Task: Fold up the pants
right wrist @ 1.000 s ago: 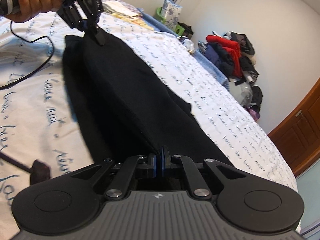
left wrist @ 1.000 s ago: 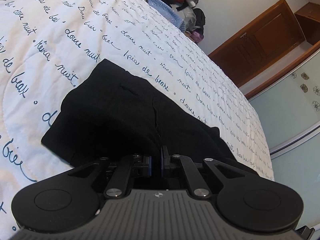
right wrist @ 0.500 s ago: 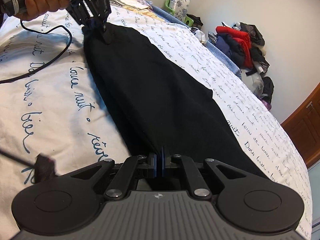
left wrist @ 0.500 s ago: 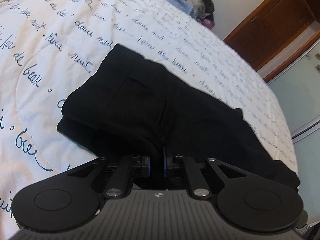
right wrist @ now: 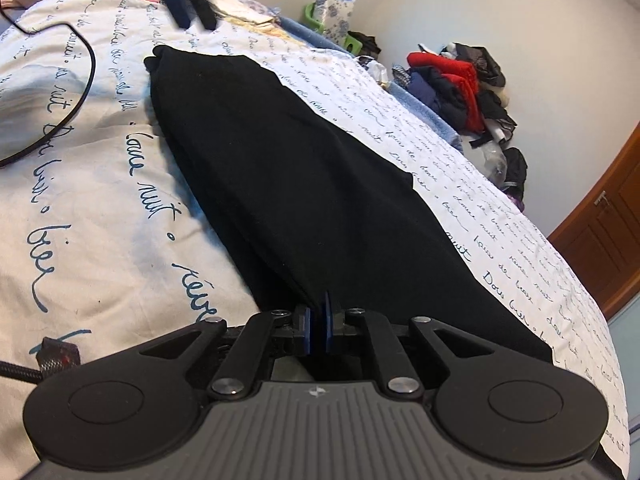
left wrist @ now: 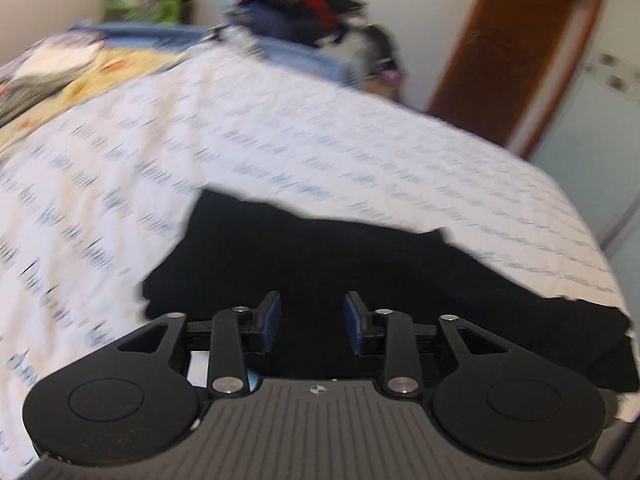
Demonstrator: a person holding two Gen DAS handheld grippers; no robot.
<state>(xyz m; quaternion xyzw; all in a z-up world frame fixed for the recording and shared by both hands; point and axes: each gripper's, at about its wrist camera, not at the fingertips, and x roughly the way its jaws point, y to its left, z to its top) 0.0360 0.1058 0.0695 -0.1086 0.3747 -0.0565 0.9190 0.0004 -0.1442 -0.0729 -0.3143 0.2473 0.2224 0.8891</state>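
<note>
The black pants (right wrist: pixel 304 184) lie lengthwise on the white quilt with blue script (right wrist: pixel 100 216). My right gripper (right wrist: pixel 317 330) is shut on the near end of the pants. In the left wrist view, blurred by motion, the pants (left wrist: pixel 320 256) lie below my left gripper (left wrist: pixel 313 322), which is open and empty with its blue pads apart. The left gripper also shows in the right wrist view (right wrist: pixel 188 8), lifted just above the far end of the pants and clear of the cloth.
A black cable (right wrist: pixel 76 112) loops over the quilt at the left. A heap of red and dark clothes (right wrist: pixel 460 76) lies against the far wall. A wooden door (right wrist: pixel 608 232) stands at the right. Folded laundry (left wrist: pixel 60 68) sits at the bed's far end.
My left gripper has opened, let go of the far end of the pants and lifted off. The pants have settled flat on the quilt. My right gripper stays shut on the near end.
</note>
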